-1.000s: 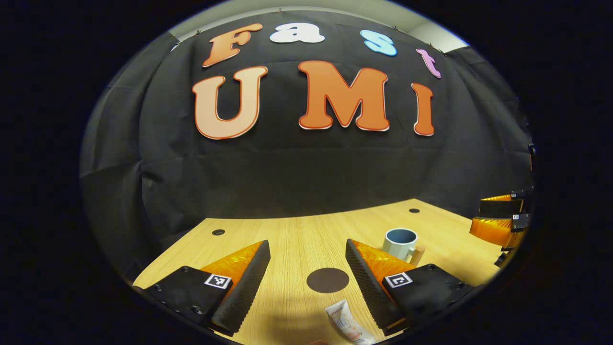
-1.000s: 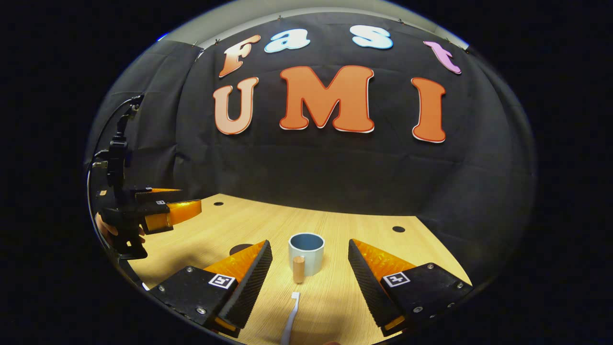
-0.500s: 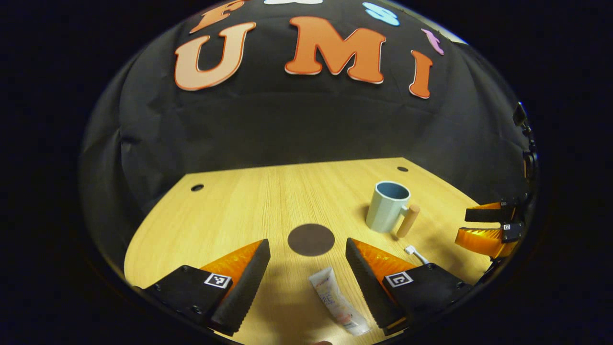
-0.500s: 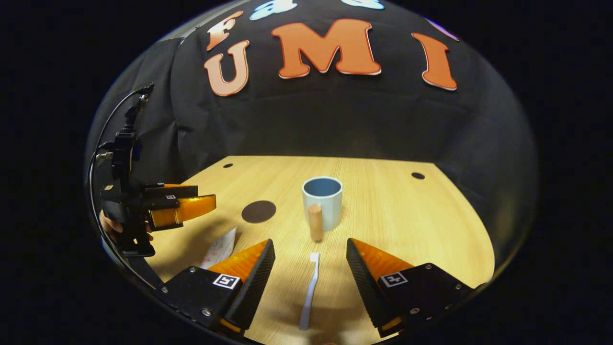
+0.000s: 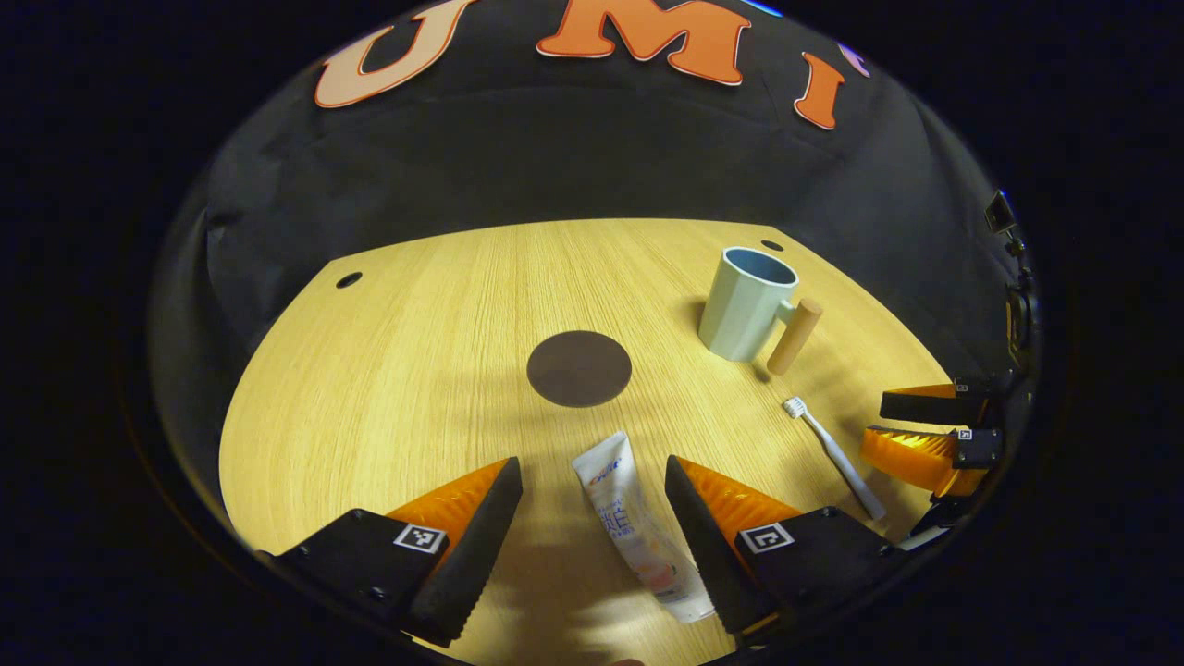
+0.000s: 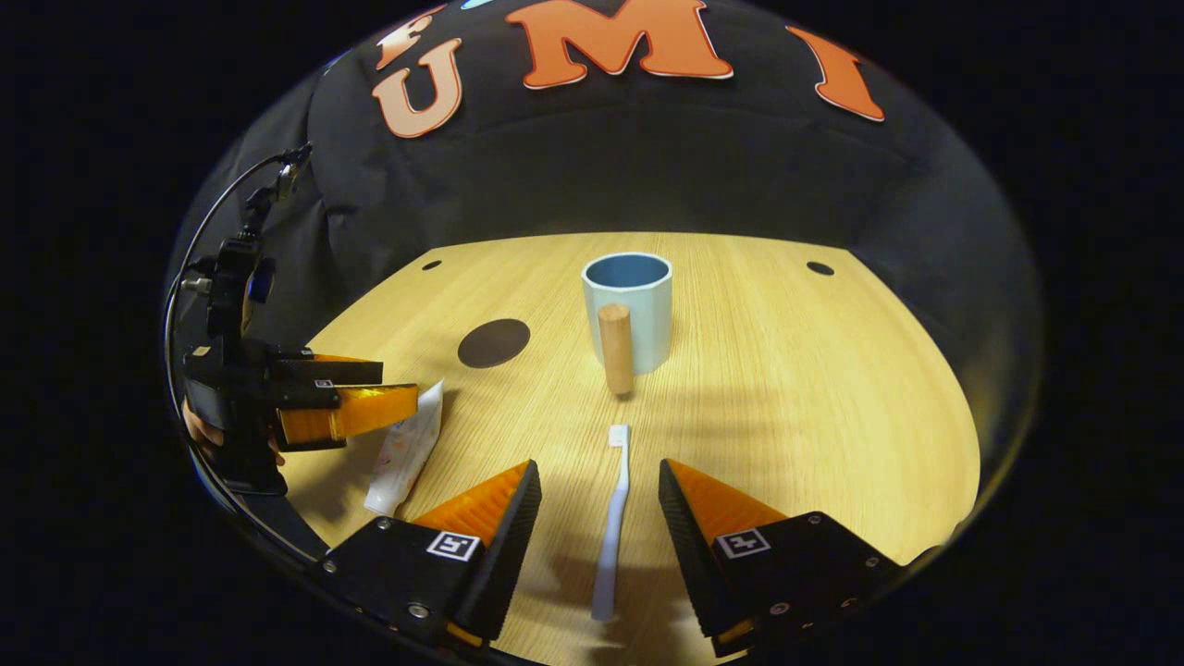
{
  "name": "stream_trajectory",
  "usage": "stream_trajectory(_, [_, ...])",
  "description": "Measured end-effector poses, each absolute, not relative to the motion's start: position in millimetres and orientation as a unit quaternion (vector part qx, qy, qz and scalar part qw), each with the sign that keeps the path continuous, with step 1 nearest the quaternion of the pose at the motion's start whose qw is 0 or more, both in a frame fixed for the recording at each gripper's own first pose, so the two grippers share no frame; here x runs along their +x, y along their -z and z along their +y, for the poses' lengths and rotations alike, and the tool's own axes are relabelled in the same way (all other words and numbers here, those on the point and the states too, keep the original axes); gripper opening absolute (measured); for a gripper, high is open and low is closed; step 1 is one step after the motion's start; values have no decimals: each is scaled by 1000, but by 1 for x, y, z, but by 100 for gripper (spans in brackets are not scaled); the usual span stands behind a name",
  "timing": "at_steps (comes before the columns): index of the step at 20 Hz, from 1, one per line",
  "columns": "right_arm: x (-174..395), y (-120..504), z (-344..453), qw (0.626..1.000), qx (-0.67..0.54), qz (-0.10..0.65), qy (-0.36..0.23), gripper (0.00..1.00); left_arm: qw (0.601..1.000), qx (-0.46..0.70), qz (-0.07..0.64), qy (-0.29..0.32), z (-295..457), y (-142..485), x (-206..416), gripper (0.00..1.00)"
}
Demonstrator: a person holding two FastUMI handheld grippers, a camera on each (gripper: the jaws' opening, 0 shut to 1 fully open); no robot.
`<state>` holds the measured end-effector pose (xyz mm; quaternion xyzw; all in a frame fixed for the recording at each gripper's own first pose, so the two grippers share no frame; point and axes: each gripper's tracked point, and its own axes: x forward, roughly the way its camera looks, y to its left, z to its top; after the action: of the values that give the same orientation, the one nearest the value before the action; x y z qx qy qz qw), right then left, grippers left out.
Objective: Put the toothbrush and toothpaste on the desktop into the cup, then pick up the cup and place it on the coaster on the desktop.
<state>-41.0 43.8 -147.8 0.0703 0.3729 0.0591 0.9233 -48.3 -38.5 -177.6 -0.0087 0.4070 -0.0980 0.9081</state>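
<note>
Toothpaste [image 5: 638, 529] between left hand-held gripper [image 5: 592, 481] fingers, untouched.

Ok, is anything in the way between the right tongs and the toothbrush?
Nothing visible. The toothbrush lies flat on the desktop between the open right tongs, with only bare wood around it. The cup stands farther off.

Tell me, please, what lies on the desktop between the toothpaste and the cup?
In the left gripper view, the dark round coaster lies on the desktop roughly between the toothpaste and cup, nearer the toothpaste.
</note>
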Motion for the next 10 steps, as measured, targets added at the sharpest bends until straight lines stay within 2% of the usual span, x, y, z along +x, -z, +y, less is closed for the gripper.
stream_trajectory(6, [-31, 155, 52, 908, 67, 412, -48, 77, 884, -32, 457, 97, -49, 211, -67, 99])
stream_trajectory(10, [-28, 169, 61, 900, 71, 428, -48, 60, 885, -16, 456, 93, -52, 217, -71, 96])
